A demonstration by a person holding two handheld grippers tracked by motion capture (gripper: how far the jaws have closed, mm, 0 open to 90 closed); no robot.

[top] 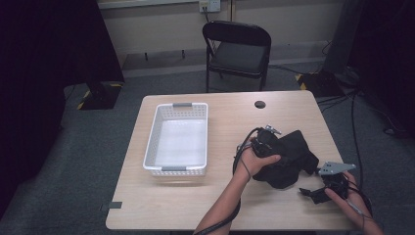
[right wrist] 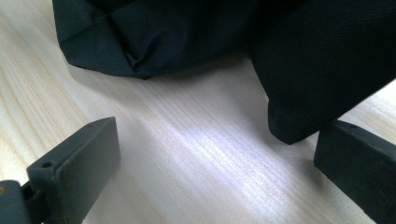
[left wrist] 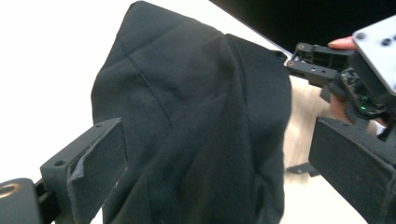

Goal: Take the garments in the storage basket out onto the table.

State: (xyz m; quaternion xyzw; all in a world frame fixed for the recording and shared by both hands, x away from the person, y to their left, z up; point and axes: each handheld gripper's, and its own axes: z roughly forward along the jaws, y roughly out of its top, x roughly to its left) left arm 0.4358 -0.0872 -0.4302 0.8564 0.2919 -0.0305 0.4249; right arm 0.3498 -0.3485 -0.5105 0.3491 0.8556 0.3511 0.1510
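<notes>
At the left of the high view sits a white basket on my wooden table. It is left of the middle of the picture, well apart from my hands.

Next, near the middle and a bit to the right, is my left tong. My hand holds it right over a black cloth. The cloth lies in a bunched heap on the table, right of the middle of the picture. In the left gripper view the cloth lies between my two jaws, and the jaws stand wide apart. I see a gap beside each pad, so nothing is clamped.

At the lower right of the high view is my right tong, low over the table, just beside the cloth. In the right gripper view its jaws are apart too, with bare wood between them. A corner of the cloth hangs near the right jaw.
</notes>
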